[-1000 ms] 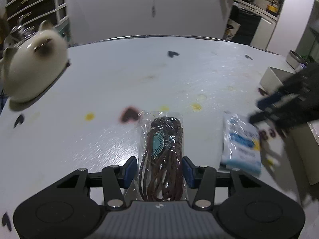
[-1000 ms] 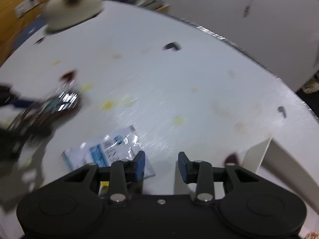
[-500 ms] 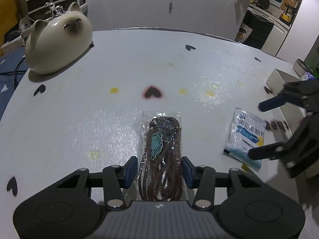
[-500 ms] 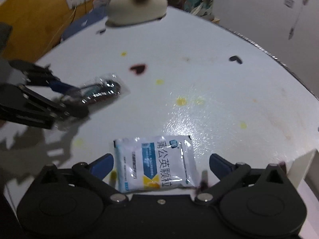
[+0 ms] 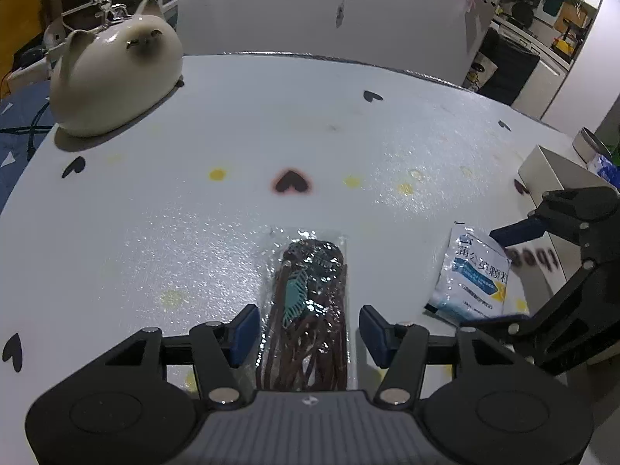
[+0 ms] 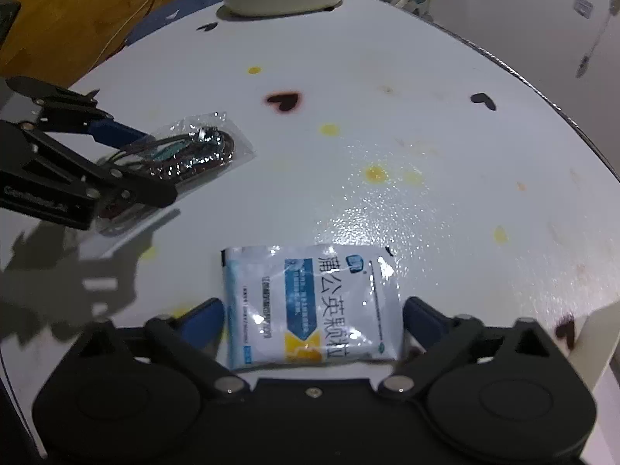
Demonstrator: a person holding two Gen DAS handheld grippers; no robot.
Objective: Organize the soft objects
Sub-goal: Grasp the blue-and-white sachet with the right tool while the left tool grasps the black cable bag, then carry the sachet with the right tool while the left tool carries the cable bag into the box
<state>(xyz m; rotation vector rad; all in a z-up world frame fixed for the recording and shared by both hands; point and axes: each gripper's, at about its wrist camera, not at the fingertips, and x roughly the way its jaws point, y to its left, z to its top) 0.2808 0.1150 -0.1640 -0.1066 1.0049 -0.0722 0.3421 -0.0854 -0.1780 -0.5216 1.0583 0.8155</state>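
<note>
A clear plastic bag of brown cords with a teal tag [image 5: 308, 306] lies on the white table between the fingers of my left gripper [image 5: 308, 331], which is open around it. It also shows in the right wrist view [image 6: 186, 153]. A white and blue sachet with Chinese print [image 6: 314, 302] lies flat between the wide-open fingers of my right gripper [image 6: 314, 316]. The sachet also shows in the left wrist view [image 5: 474, 275], with the right gripper [image 5: 515, 271] straddling it.
A cream cat-shaped ceramic figure [image 5: 116, 81] stands at the table's far left corner. A white open box [image 5: 542, 168] sits at the right edge. The table [image 5: 310, 124] carries heart stickers and yellow dots.
My right gripper opened wide and moved in around the sachet. My left gripper stayed around the cord bag and its fingers spread slightly; the view rose a little.
</note>
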